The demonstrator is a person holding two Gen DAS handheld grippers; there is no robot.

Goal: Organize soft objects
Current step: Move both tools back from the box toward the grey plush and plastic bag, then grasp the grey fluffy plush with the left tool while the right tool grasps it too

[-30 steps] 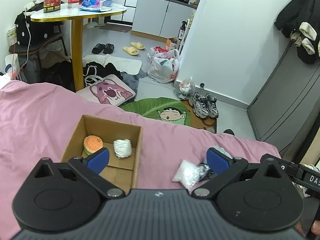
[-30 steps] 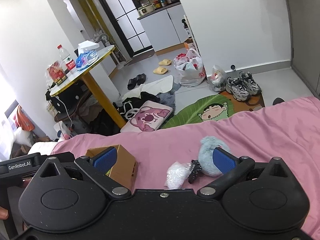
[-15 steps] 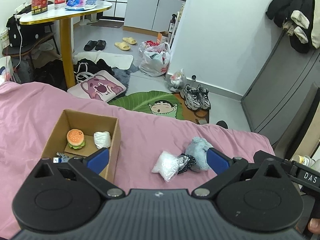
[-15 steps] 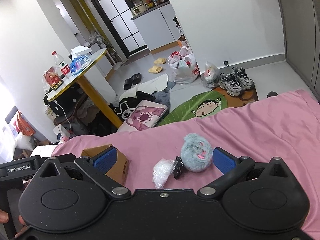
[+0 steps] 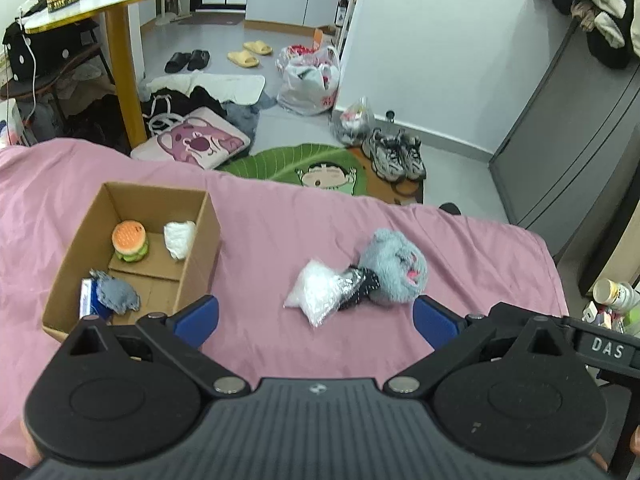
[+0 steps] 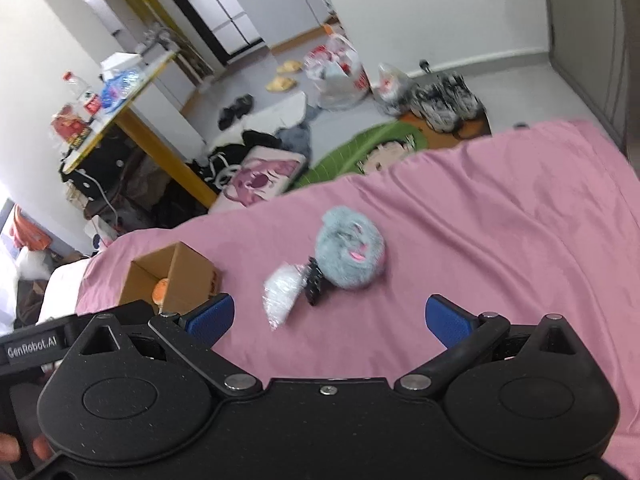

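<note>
Both views pulled back since earlier | left gripper (image 5: 316, 320), right gripper (image 6: 330, 318) wide open, empty | step: pick next | plush (image 5: 394, 266) at 1 o'clock, box (image 5: 192, 272) at 10.

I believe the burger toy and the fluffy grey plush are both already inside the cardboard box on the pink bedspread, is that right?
Not quite. Only the burger toy is inside the cardboard box. The fluffy grey plush lies outside it on the pink bedspread, beside a clear plastic bag, as the left wrist view shows.
</note>
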